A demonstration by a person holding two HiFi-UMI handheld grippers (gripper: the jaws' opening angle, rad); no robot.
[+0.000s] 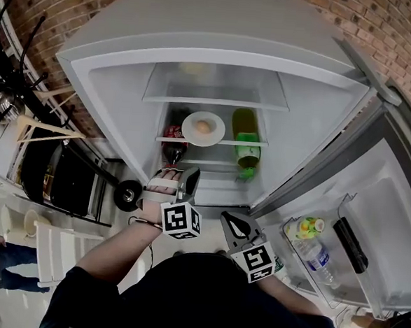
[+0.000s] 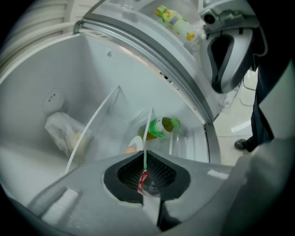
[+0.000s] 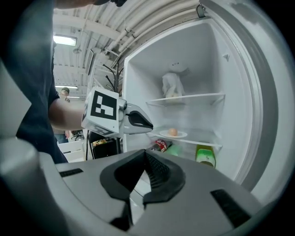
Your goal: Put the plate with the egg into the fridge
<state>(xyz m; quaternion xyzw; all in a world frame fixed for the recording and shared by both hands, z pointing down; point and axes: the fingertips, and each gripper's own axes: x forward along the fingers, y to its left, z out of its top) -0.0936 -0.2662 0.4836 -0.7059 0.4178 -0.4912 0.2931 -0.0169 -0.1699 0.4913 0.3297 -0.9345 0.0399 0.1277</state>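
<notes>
left claw (image 2: 144, 154) was closed, empty | right claw (image 3: 145, 153) was closed, empty | plate (image 1: 191, 129) with egg (image 1: 203, 127) sat on middle shelf (image 1: 263, 144) inside open fridge (image 1: 119, 98), near green bottle (image 1: 247, 147)

Head camera: high overhead, facing steeply down into the open fridge (image 1: 111, 111). The left claw (image 1: 189, 174) and right claw (image 1: 231, 222) sit low in frame, the shelves (image 1: 217, 103) further off.

Left claw camera: close at the fridge mouth and rolled, so the shelf edges run slantwise. The right claw shows at upper right.

Right claw camera: a little further back, near level, with the left claw mid-left.

All three share the shelf carrying the plate (image 1: 188, 129) and green bottle (image 1: 247, 147).
</notes>
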